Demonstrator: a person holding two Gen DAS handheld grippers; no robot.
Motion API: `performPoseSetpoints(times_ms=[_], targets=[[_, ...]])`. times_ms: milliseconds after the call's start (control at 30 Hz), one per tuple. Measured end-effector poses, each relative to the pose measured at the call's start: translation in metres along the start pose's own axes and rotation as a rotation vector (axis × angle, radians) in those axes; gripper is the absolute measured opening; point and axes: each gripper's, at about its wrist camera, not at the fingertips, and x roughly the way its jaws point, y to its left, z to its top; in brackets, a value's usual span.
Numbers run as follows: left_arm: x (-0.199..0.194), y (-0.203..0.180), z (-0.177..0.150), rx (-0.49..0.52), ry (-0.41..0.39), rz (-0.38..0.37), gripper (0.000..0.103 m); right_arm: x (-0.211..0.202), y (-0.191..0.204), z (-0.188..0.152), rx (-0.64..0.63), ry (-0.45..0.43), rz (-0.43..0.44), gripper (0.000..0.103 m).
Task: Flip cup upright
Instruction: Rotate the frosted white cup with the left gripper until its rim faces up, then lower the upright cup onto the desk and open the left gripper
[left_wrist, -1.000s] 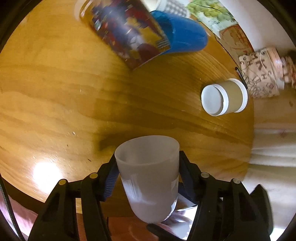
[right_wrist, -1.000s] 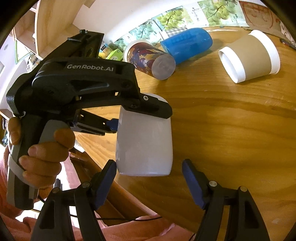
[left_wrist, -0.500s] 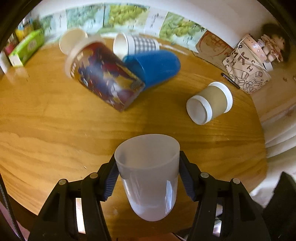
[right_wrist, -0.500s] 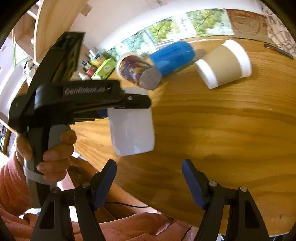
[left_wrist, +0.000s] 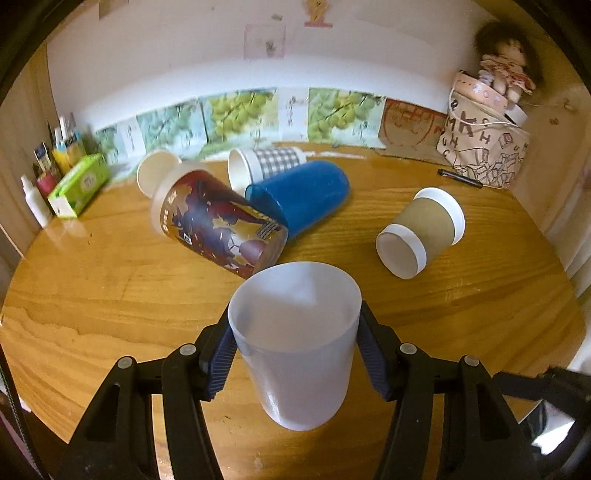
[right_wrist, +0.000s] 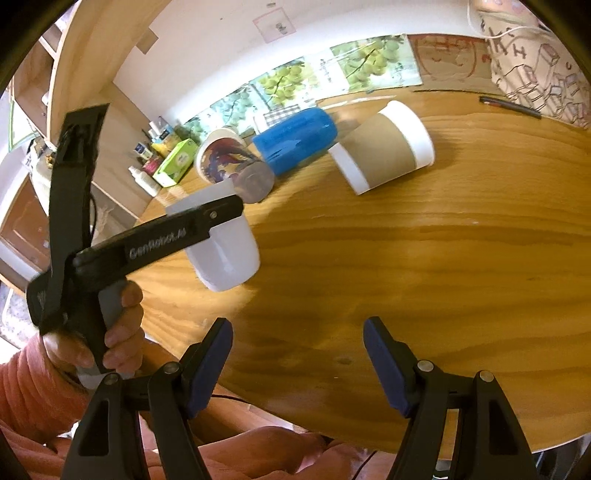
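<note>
Right wrist view: left gripper (right_wrist: 221, 218) clamps the white cup (right_wrist: 225, 254), mouth up, slightly tilted, base just above the wooden table (right_wrist: 443, 258) — contact not discernible. Right gripper (right_wrist: 298, 363) in the foreground, pads spread, nothing between. Beyond the white cup, on their sides: printed cup (right_wrist: 229, 162), blue cup (right_wrist: 295, 140), brown-sleeved paper cup (right_wrist: 384, 147).

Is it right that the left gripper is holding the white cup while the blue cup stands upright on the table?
Not quite. The left gripper does hold the white cup, but the blue cup is not upright: it lies on its side on the table, against the picture-printed cup. The left wrist view shows this, and the right wrist view agrees.
</note>
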Motion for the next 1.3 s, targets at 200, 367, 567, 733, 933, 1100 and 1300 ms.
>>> performPoseSetpoints(times_ms=[200,367,567,733,933,1100,1300], targets=[[-0.01,-0.007,-0.014,0.057,-0.059,0.018,0.064,-0.007,-0.004,-0.003,0.014,-0.006,-0.029,0.074],[-0.015,-0.005,-0.023,0.035,-0.053,0.012,0.064,-0.008,-0.005,-0.007,0.024,-0.001,-0.038,0.074],[-0.02,-0.007,-0.032,0.048,-0.045,0.011,0.064,-0.009,-0.001,-0.014,0.008,0.008,-0.034,0.074],[-0.023,-0.007,-0.034,0.053,-0.039,0.011,0.064,-0.01,0.002,-0.019,0.002,0.014,-0.033,0.074],[-0.024,-0.009,-0.034,0.069,-0.017,0.018,0.064,-0.015,0.004,-0.027,0.003,0.011,-0.037,0.077],[-0.026,-0.013,-0.037,0.117,0.003,0.026,0.069,-0.02,0.004,-0.033,0.018,0.003,-0.04,0.08],[-0.031,-0.015,-0.048,0.171,0.031,0.038,0.082,-0.024,0.001,-0.039,0.048,-0.006,-0.044,0.081]])
